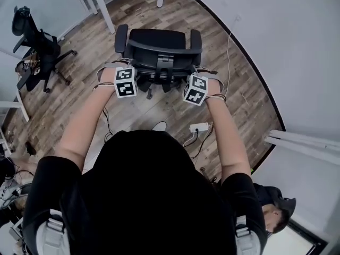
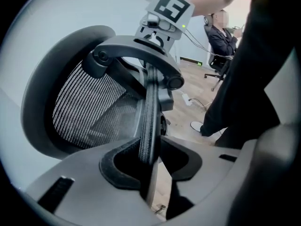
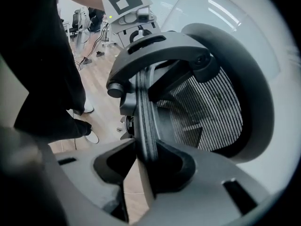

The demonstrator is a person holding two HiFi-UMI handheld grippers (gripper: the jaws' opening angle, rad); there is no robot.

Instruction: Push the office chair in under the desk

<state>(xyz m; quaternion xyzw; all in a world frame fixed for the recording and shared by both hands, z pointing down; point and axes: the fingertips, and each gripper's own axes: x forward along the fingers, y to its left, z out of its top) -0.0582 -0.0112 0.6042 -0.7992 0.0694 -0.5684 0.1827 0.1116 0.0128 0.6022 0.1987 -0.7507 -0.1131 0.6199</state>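
Note:
The black office chair stands on the wood floor just short of the white desk, whose legs show at the top. My left gripper is shut on the left edge of the chair's backrest, and my right gripper is shut on its right edge. In the left gripper view the left gripper clamps the ribbed backrest rim, with the mesh back beyond. In the right gripper view the right gripper clamps the rim the same way, beside the mesh.
A second black chair stands at the far left beside another white desk leg. A white power strip with cables lies on the floor by my feet. A grey wall curves along the right. Another person sits at the lower right.

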